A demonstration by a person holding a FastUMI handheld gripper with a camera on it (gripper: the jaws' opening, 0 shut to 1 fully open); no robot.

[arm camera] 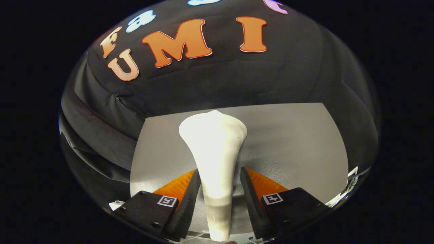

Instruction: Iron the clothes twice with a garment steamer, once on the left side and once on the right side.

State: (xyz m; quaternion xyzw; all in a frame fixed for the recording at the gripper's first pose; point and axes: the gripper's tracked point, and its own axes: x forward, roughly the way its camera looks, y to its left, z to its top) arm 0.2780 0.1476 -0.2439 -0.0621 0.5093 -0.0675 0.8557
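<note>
The garment steamer (215, 159) stands between the fingers of the tongs (218, 189), its long axis running straight ahead, narrow handle near, wide head far over the grey desk (298, 142). The fingers flank the handle; the left touches, the right shows a gap, so a grip is uncertain.

One garment steamer (213, 152); one table (298, 142)

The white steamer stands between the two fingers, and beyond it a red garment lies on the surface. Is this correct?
Not quite. The white steamer is between the gripper fingers, but the gripper view shows a plain grey surface beyond it, no red garment.
</note>
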